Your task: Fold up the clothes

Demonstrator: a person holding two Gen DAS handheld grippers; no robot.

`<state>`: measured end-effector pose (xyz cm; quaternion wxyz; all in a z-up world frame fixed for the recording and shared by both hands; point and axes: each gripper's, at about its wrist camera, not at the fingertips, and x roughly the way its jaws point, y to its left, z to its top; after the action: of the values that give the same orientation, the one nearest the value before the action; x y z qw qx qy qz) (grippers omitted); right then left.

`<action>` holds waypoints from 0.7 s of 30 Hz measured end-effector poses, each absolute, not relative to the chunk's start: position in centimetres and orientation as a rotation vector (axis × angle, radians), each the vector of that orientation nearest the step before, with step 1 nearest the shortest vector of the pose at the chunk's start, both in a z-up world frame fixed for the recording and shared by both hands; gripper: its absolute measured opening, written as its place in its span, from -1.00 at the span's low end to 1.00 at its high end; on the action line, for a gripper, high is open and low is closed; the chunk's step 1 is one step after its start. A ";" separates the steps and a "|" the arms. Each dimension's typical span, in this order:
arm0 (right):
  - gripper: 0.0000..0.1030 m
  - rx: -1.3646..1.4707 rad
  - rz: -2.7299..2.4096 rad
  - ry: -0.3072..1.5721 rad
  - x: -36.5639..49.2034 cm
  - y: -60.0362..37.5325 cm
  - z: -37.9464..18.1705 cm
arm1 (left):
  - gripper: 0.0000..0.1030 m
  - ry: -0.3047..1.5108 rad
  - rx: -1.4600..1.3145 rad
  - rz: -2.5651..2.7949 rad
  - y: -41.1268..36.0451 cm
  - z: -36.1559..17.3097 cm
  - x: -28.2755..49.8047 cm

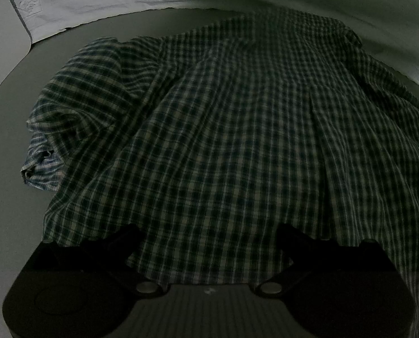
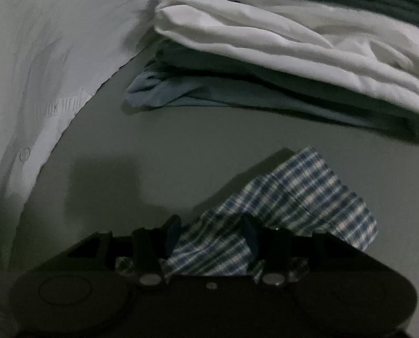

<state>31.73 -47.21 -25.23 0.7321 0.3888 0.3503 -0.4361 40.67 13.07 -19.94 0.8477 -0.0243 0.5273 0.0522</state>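
Note:
A green-and-white checked shirt point(image 1: 237, 129) lies spread on the grey table, its left sleeve point(image 1: 68, 118) crumpled and doubled over. My left gripper point(image 1: 206, 239) hovers over the shirt's near hem, fingers wide apart with nothing between them. In the right wrist view, a blue-and-white checked piece of the shirt point(image 2: 302, 197) rises from between the blue pads point(image 2: 173, 232) of my right gripper point(image 2: 211, 232). The cloth is lifted off the table and throws a shadow, and the jaws stand closed on the bunched fabric.
A white garment point(image 1: 102, 2) lies along the far side of the table. A stack of folded clothes point(image 2: 294, 64), white over dark green and blue, sits ahead of the right gripper. Bare grey table point(image 2: 181, 146) lies between the stack and the gripper.

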 end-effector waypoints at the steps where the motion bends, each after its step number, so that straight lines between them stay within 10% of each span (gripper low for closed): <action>1: -0.16 0.824 -0.963 0.779 32.0 -47.0 -25.3 | 1.00 1.111 -0.052 0.111 13.1 -19.9 40.7; 3: -0.87 0.773 -0.953 0.791 32.3 -47.0 -25.5 | 1.00 1.108 -0.052 0.112 13.1 -19.9 40.7; 5: -0.98 0.743 -0.934 0.802 32.3 -47.1 -25.5 | 1.00 1.107 -0.051 0.110 13.1 -19.9 40.7; 16: -1.00 0.548 -0.786 0.313 25.2 -44.2 -13.0 | 1.00 1.088 -0.048 0.107 13.2 -20.0 40.6; 21: -0.91 0.654 -0.758 0.469 22.6 -45.2 -15.4 | 1.00 1.074 -0.049 0.111 13.2 -20.0 40.3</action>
<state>22.57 -45.17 -15.40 0.8511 0.3104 0.2228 -0.3601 40.29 13.16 -19.97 0.8575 -0.0234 0.5112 0.0528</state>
